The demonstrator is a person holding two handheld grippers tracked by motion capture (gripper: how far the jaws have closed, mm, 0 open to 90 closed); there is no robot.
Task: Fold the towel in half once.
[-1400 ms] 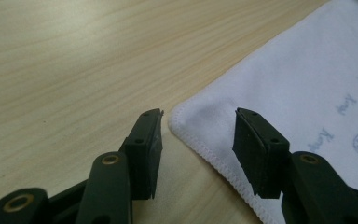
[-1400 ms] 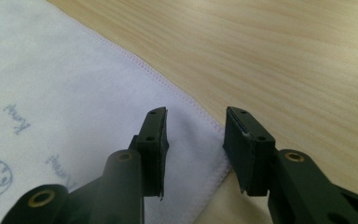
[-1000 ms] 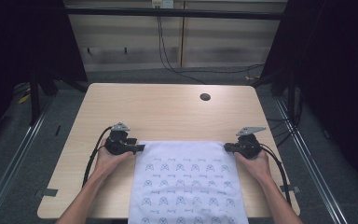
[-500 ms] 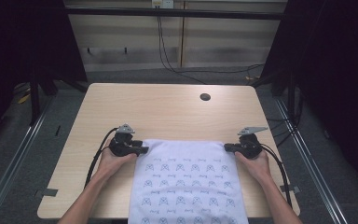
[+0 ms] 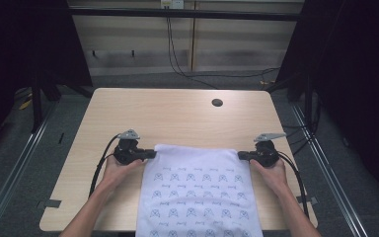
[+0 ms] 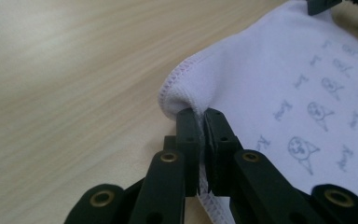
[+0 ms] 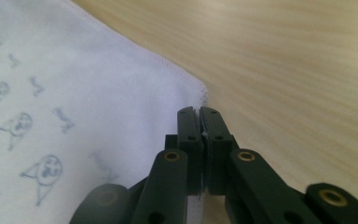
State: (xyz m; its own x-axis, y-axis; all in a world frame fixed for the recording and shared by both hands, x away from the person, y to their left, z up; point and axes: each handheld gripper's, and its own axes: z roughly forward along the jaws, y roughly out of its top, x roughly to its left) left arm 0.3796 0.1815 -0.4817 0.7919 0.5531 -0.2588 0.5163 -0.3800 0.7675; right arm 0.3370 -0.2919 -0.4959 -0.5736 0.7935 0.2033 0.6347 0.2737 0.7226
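the wooden table (image 5: 177, 118) carries a white printed cloth (image 5: 197, 192), patterned with small blue-grey figures, that lies flat on the near half and hangs over the near edge toward the person. a small dark round hole (image 5: 217, 102) sits in the far part of the tabletop, well apart from the cloth.

the cloth's two far corners are both taken. the left gripper (image 5: 150, 154) has just been closing its jaws, and in the left gripper view they now stand pressed onto the far left corner (image 6: 186, 88), the stitched hem bunched into a small hump just ahead of them and a strip of fabric running down between the pads. the right gripper (image 5: 241, 155) is pinched together on the far right corner (image 7: 193, 100); in the right gripper view a thin edge of cloth shows in the seam between the jaws.

as a judgement, the gripping step looks done: both corners are secured and the cloth is spread smooth between them. what is left seems to be the move itself, probably lifting the far edge and carrying it toward the near side to fold the cloth in half. no fold shows yet.
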